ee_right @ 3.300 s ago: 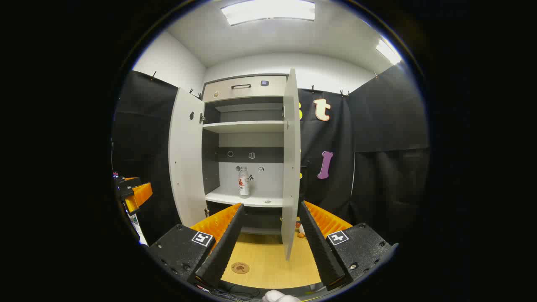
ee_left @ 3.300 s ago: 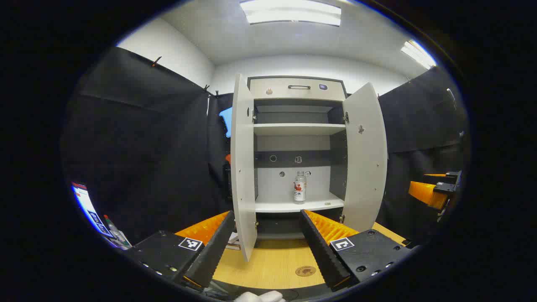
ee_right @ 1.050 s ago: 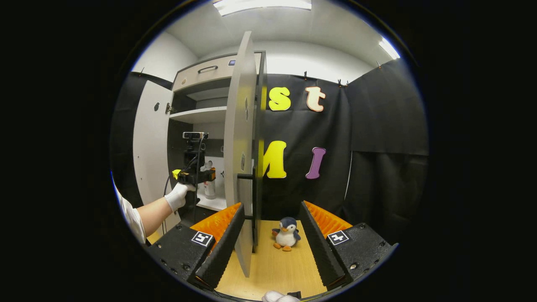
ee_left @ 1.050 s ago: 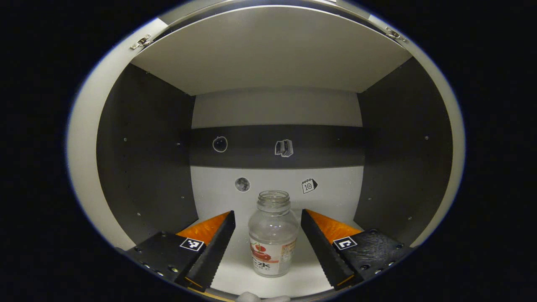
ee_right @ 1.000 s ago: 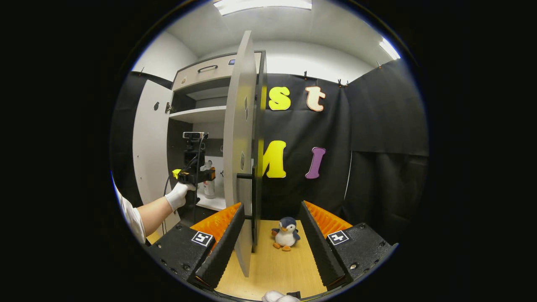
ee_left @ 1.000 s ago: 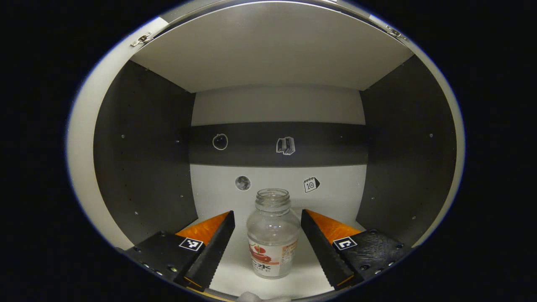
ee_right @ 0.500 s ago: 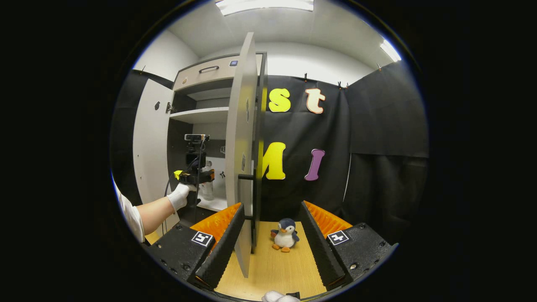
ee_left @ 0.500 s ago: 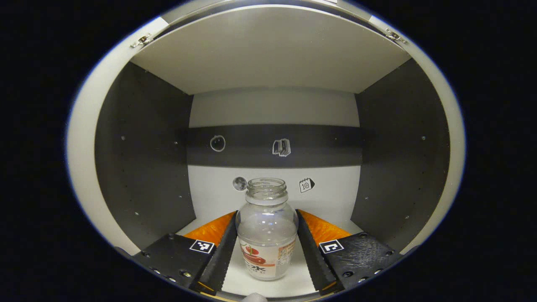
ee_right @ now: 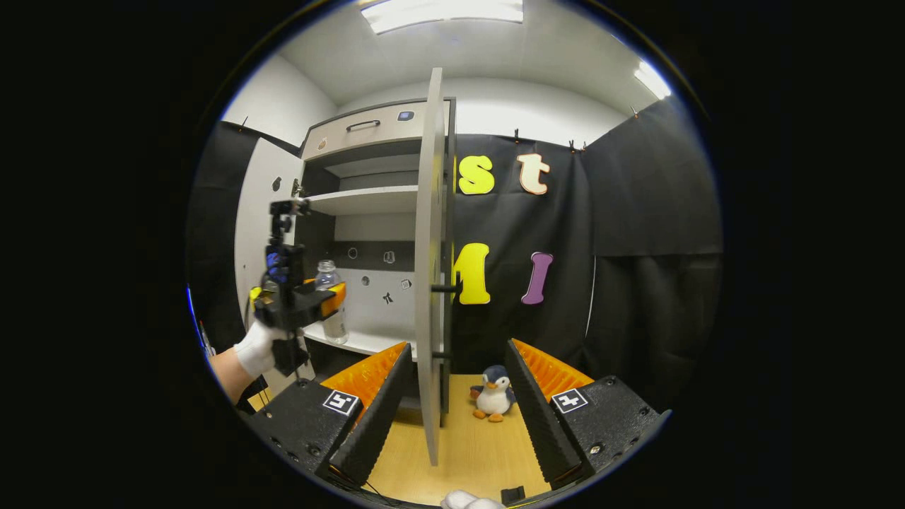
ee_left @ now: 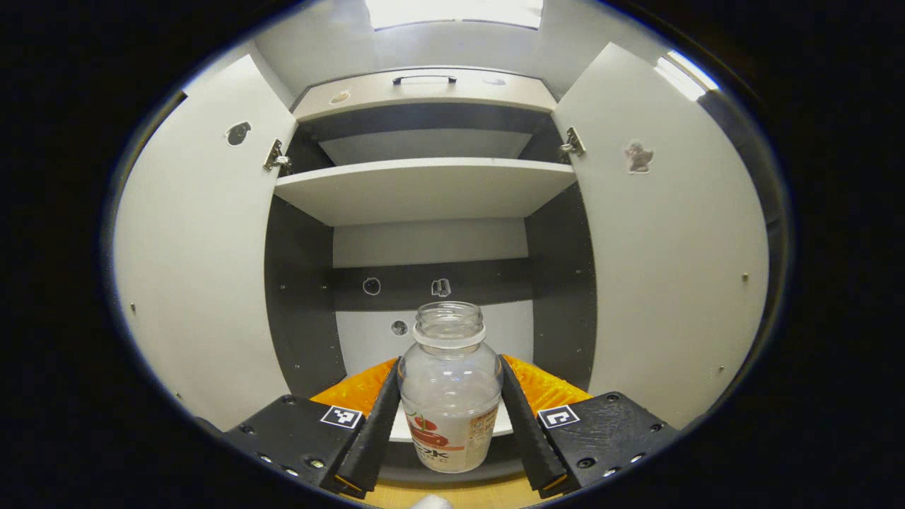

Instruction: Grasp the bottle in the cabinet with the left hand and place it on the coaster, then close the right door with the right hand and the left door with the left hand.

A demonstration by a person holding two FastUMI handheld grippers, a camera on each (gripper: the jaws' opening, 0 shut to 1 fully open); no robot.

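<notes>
Since half a second ago the left gripper (ee_left: 450, 417) has pulled back out of the cabinet (ee_left: 424, 191), its fingers pressed on both sides of the bottle (ee_left: 450, 396) at lower centre. The right gripper (ee_right: 452, 403) waits wide open, the right door's (ee_right: 428, 283) edge between its fingers. Next, I think, the bottle must go down onto the coaster.

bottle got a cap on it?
No: in the left gripper view the bottle, clamped in the left gripper, shows an open, uncapped mouth.
</notes>
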